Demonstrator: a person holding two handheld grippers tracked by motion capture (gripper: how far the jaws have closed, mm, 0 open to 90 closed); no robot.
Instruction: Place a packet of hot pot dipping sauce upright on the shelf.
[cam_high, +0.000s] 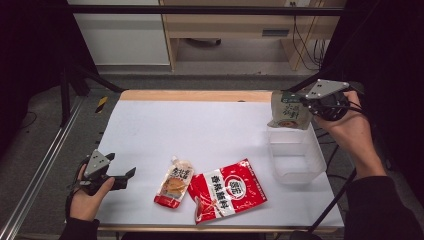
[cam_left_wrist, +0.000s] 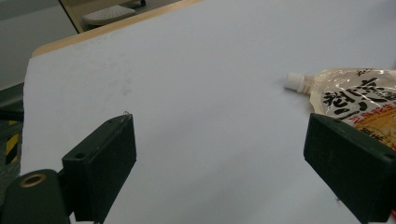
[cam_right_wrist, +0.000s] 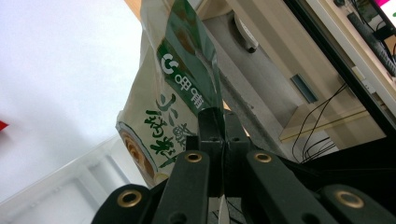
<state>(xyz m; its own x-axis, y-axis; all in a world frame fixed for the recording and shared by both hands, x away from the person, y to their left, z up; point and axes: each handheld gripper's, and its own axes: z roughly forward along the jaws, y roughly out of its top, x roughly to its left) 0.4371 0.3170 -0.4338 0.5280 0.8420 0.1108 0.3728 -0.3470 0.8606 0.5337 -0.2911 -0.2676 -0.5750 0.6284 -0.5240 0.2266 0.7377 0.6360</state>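
Observation:
My right gripper (cam_high: 306, 104) is shut on the edge of a green-and-cream food pouch (cam_high: 289, 111), which hangs in the air just above the far end of a clear plastic bin (cam_high: 296, 156). The right gripper view looks along the pinched jaws (cam_right_wrist: 223, 122) at the pouch (cam_right_wrist: 169, 100), with the bin (cam_right_wrist: 70, 184) below it. My left gripper (cam_high: 126, 178) rests open at the table's near left, nothing between its jaws (cam_left_wrist: 219, 158). A beige spouted pouch (cam_high: 174, 181) lies to its right, its white cap and top seen as the spouted pouch (cam_left_wrist: 348, 93). A red packet (cam_high: 231, 191) lies beside it.
The white table top (cam_high: 200, 125) has a wooden far edge (cam_high: 195, 95). Black frame bars and a metal rail run along the left side. A desk with cables stands beyond the table.

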